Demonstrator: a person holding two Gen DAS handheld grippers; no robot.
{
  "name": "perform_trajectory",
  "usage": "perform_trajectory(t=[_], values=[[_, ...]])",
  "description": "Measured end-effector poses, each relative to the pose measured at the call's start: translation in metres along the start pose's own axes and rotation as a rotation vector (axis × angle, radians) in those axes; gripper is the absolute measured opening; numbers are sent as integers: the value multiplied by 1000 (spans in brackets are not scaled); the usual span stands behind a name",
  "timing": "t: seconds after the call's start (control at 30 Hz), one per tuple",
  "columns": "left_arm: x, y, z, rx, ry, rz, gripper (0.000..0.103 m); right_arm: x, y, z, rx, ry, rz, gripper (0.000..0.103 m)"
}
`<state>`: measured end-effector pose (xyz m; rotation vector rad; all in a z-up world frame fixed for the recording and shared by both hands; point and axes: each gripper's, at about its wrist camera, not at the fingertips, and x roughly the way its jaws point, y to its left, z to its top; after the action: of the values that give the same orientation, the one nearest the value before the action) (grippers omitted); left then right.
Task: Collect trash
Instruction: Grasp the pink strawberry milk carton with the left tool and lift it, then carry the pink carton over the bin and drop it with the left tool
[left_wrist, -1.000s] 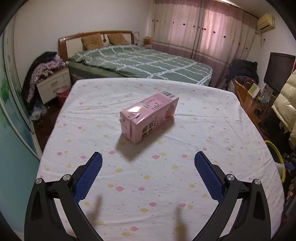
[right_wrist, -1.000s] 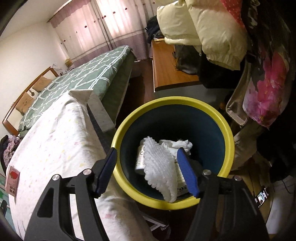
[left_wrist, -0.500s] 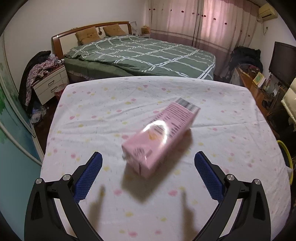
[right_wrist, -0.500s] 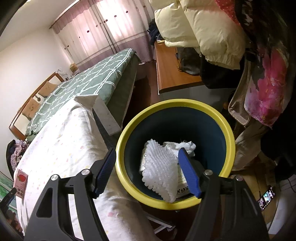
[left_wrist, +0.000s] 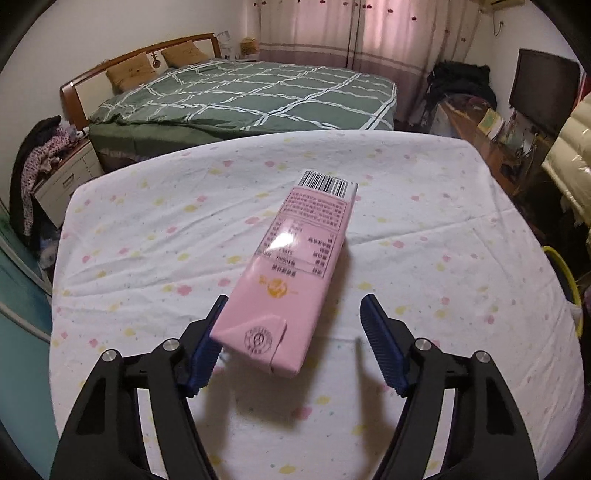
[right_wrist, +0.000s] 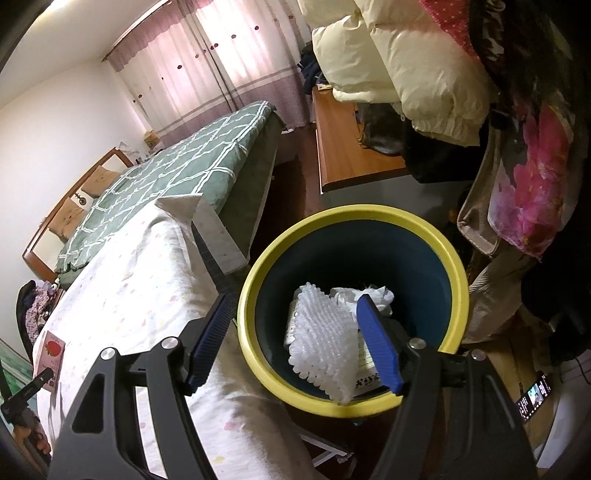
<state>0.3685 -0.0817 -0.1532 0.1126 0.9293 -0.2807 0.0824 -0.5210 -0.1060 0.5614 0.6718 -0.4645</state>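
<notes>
Left wrist view: the left gripper (left_wrist: 291, 341) has been closing around the pink carton (left_wrist: 295, 273) mid-table (left_wrist: 122, 251), one pad apart. The right gripper (right_wrist: 295, 347) hangs open and empty over the bin (right_wrist: 258, 291), which holds some trash; the carton goes next.

A home bedroom: a made bed (left_wrist: 251, 96) with a wooden headboard (left_wrist: 110, 70), curtains (left_wrist: 354, 33) and a nightstand (left_wrist: 70, 177).
</notes>
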Motion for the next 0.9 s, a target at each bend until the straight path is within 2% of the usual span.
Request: perform_trajectory(t=[0.2, 0.23, 0.37, 0.43, 0.6, 0.77, 0.9], values=[[20, -3, 24, -13, 62, 11, 71, -2, 0, 0, -2, -1, 9, 67], [24, -4, 29, -8, 71, 11, 68, -2, -1, 1, 0, -3, 10, 67], [30, -7, 36, -17, 92, -23, 44, -4, -4, 1, 6, -6, 14, 67], [29, -11, 37, -13, 89, -31, 41, -4, -4, 1, 6, -7, 15, 67], [17, -35, 34, 26, 52, -39, 40, -6, -6, 1, 1, -12, 17, 67], [-11, -77, 30, 93, 13, -96, 40, -13, -9, 0, -23, -15, 20, 67], [-33, -128, 34, 158, -15, -168, 40, -19, -16, 2, -29, -22, 21, 67]])
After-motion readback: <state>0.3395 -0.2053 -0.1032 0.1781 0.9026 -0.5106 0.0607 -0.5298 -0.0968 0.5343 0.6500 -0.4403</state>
